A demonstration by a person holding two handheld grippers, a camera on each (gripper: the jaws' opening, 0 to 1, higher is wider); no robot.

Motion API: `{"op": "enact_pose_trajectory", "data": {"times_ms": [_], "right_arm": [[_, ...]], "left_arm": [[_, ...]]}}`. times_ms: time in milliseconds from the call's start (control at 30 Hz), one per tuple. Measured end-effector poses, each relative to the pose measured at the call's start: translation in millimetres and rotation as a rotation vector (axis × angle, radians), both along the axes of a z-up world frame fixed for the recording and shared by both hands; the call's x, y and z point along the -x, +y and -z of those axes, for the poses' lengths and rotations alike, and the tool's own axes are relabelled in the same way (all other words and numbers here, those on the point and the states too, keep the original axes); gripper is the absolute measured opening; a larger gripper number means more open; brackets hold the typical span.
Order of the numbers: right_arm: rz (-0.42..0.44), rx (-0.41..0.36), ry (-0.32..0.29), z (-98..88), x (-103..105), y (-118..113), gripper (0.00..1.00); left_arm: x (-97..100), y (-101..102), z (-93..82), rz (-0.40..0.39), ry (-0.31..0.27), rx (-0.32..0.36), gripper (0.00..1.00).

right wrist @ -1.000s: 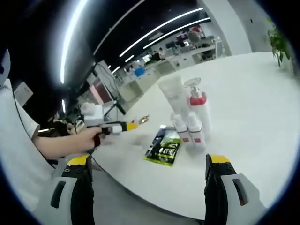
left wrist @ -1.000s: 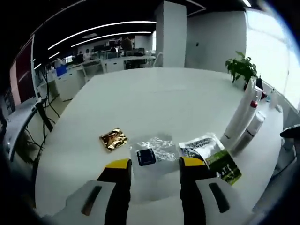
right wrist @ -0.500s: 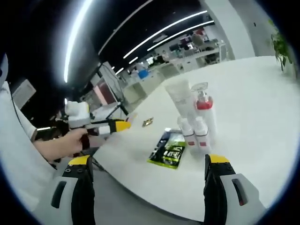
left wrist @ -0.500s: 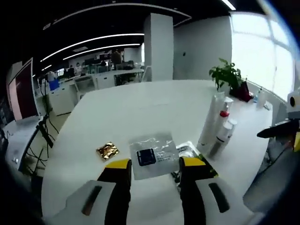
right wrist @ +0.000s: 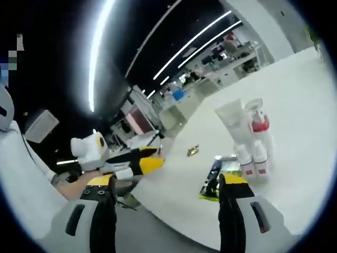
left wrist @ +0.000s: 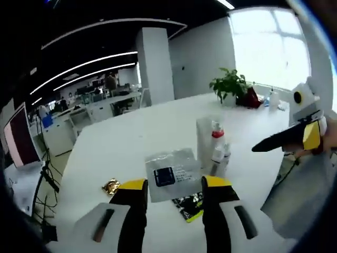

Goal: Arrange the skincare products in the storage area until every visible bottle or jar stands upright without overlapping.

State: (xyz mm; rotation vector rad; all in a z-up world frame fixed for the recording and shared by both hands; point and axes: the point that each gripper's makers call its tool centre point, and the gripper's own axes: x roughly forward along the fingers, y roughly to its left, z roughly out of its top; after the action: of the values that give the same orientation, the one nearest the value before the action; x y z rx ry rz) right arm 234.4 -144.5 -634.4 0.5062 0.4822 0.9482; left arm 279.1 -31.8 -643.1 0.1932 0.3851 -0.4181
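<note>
Left tongs are clenched on a clear sachet with a dark blue label, held above the worktop. Right tongs are released, jaws wide apart, nothing between them, hanging off the worktop edge.

The skincare cluster stands near the worktop's near edge: a tall clear tube, a pump bottle with a red collar and two small bottles with red bands, all upright and packed close. In the left gripper view they sit at 1 o'clock from the sachet. A green-black packet lies flat just below the sachet, and a gold foil pack is at 9 o'clock, well apart.

Judgement: the sachet needs placing. Best to set it on bare worktop beside the cluster, not across the flat packet, and lower it slowly so the tall tube isn't knocked. Right tongs are free to steady the bottles.

The worktop is white and glossy. Room: open office with ceiling light strips, a potted plant by a bright window and desks behind.
</note>
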Motion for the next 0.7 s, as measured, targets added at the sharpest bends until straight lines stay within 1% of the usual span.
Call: {"op": "enact_pose_trajectory", "data": {"times_ms": [67, 133, 200, 233, 400, 500, 633, 667, 700], "right_arm": [[0.0, -0.029, 0.012, -3.4, -1, 5, 0.73], [0.004, -0.059, 0.021, -6.9, -3, 10, 0.69], [0.0, -0.069, 0.029, -7.6, -5, 13, 0.65], [-0.004, -0.075, 0.028, -8.6, -5, 15, 0.63], [-0.016, -0.121, 0.064, -8.7, -7, 28, 0.56], [-0.021, -0.147, 0.078, -9.6, -7, 34, 0.47], [-0.037, -0.19, 0.099, -13.3, -4, 44, 0.38], [-0.044, -0.21, 0.105, -15.4, -3, 47, 0.35], [-0.045, -0.212, 0.108, -15.2, -3, 48, 0.31]], "left_arm": [[5.1, -4, -4.2, 0.02, -0.011, -0.004, 0.4], [10.7, -9, -7.5, 0.05, -0.025, -0.022, 0.4], [16.8, -14, -11.1, 0.075, -0.035, -0.031, 0.4], [20.3, -17, -14.1, 0.096, -0.048, -0.046, 0.41], [33.9, -28, -25.4, 0.141, -0.06, -0.032, 0.41], [40.4, -32, -28.6, 0.169, -0.07, -0.047, 0.41], [48.6, -39, -33.9, 0.196, -0.086, -0.067, 0.41], [50.9, -41, -34.9, 0.207, -0.093, -0.078, 0.41], [52.1, -42, -35.2, 0.211, -0.094, -0.078, 0.41]]}}
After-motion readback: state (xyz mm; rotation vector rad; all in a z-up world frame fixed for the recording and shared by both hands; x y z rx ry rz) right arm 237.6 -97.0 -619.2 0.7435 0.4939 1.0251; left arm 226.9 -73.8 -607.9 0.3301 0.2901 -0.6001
